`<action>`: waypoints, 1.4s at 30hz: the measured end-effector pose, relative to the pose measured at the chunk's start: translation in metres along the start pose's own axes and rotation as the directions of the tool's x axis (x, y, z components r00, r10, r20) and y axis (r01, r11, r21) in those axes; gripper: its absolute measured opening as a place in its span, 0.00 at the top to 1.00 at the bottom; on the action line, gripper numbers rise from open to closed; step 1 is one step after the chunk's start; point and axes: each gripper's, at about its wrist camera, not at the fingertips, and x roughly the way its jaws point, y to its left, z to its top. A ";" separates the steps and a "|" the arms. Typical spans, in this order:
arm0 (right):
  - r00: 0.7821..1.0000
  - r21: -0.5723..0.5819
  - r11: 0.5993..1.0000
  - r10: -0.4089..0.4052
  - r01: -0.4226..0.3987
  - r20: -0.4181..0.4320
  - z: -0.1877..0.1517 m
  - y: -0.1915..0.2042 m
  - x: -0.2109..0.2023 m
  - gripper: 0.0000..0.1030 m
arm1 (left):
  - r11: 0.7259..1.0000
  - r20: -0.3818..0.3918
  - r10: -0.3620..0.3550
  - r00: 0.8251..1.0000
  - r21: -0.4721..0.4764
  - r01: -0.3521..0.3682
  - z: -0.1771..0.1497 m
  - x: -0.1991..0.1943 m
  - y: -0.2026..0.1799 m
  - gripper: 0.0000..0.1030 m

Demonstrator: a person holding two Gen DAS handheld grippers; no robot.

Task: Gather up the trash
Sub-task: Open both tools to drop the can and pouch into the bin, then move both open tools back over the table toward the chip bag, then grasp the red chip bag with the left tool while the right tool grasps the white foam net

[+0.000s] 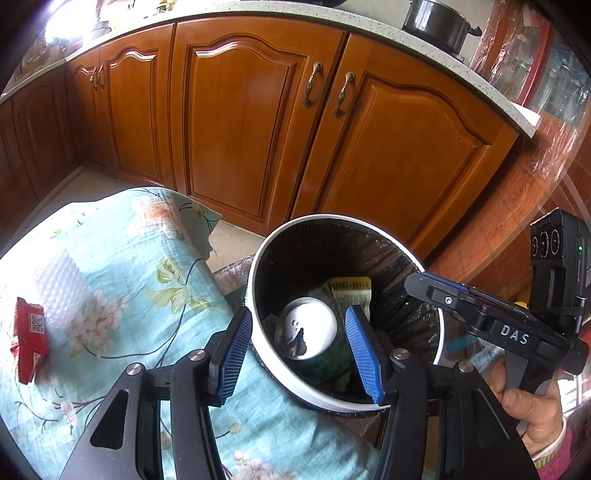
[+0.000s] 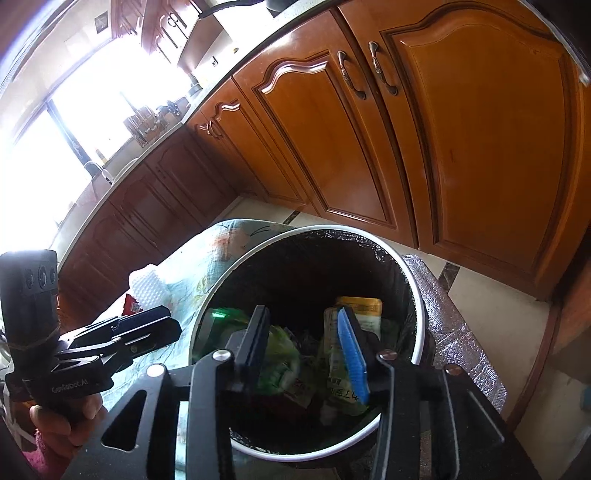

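Observation:
A round bin (image 1: 255, 273) with a white rim and black liner stands beside a floral cloth. My left gripper (image 1: 298, 310) hangs open over its near rim. A green can with a silver top (image 1: 306, 328) lies between the pads inside the bin, and neither pad presses on it. My right gripper (image 2: 302, 310) is open above the bin (image 2: 413, 288); a blurred green-white packet (image 2: 282, 363) lies below its fingers among other wrappers. A yellow packet (image 1: 351, 291) rests deeper in the bin. A red wrapper (image 1: 29, 336) lies on the cloth at the left.
Wooden cabinet doors (image 1: 240, 122) under a speckled counter run close behind the bin, with a dark pot (image 1: 436, 20) on top. The floral cloth (image 1: 122, 280) covers the surface to the left. A silvery mat (image 2: 450, 325) lies under the bin, and the tiled floor (image 2: 491, 291) shows beyond it.

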 end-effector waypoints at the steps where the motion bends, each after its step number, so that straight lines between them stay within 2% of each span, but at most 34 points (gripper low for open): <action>1: 1.000 0.004 1.000 0.009 -0.009 0.008 -0.001 0.002 -0.002 0.53 | 1.000 0.005 0.000 1.000 -0.007 0.000 -0.002 -0.003 0.002 0.47; 2: 1.000 0.009 1.000 0.017 -0.017 0.017 -0.003 0.003 -0.005 0.49 | 1.000 0.009 0.000 1.000 -0.016 0.000 -0.005 -0.006 0.005 0.46; 3: 0.999 0.014 1.000 0.023 -0.023 0.027 -0.004 0.005 -0.007 0.37 | 1.000 0.016 0.001 1.000 -0.029 0.000 -0.008 -0.010 0.009 0.45; 4: 0.999 0.016 0.999 0.029 -0.030 0.039 -0.006 0.006 -0.010 0.28 | 0.999 0.024 0.000 1.000 -0.041 0.000 -0.012 -0.014 0.013 0.45; 7: 0.997 0.015 0.999 0.039 -0.040 0.072 -0.013 0.016 -0.018 0.17 | 0.997 0.049 0.016 0.999 -0.081 -0.012 -0.026 -0.029 0.026 0.41; 13: 0.993 -0.011 0.997 0.076 -0.076 0.092 -0.031 0.048 -0.025 0.07 | 0.985 0.092 0.051 0.994 -0.172 -0.035 -0.061 -0.065 0.057 0.37; 19: 0.985 -0.034 0.991 0.134 -0.131 0.104 -0.049 0.085 -0.024 0.04 | 0.960 0.111 0.108 0.988 -0.269 -0.075 -0.097 -0.102 0.094 0.35; 31: 0.980 -0.126 0.972 0.199 -0.199 -0.007 -0.076 0.153 0.013 0.04 | 0.904 0.116 0.198 0.973 -0.405 -0.136 -0.143 -0.154 0.151 0.31; 39: 0.983 -0.201 0.963 0.180 -0.181 -0.023 -0.073 0.181 0.044 0.02 | 0.894 0.106 0.212 0.971 -0.422 -0.149 -0.141 -0.163 0.174 0.27; 42: 0.981 -0.193 0.962 0.186 -0.193 -0.051 -0.065 0.184 0.058 0.02 | 0.888 0.105 0.187 0.977 -0.442 -0.123 -0.137 -0.161 0.185 0.27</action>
